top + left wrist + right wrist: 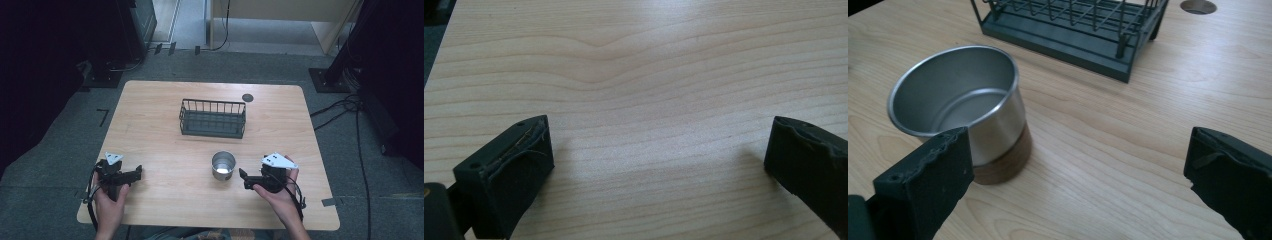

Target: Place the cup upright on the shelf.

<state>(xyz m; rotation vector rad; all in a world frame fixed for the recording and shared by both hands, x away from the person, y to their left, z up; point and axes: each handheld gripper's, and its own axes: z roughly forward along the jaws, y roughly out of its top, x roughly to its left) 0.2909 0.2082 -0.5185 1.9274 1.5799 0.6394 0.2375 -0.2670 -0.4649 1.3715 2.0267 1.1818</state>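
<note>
A shiny metal cup (223,165) stands upright on the wooden table (165,145), near its front middle. In the right gripper view the cup (960,105) is empty and sits just ahead of the left jaw. My right gripper (243,178) is open, a short way right of the cup, touching nothing. A dark wire basket (213,118) stands behind the cup, mid-table, and its near side (1073,25) runs along the top of the right gripper view. My left gripper (138,173) rests open at the front left, with bare wood between its jaws (659,155).
A round dark cable hole (247,97) lies in the tabletop behind the basket's right end. Grey carpet surrounds the table, with cables (350,107) on the floor at the right and dark equipment stands at both back corners.
</note>
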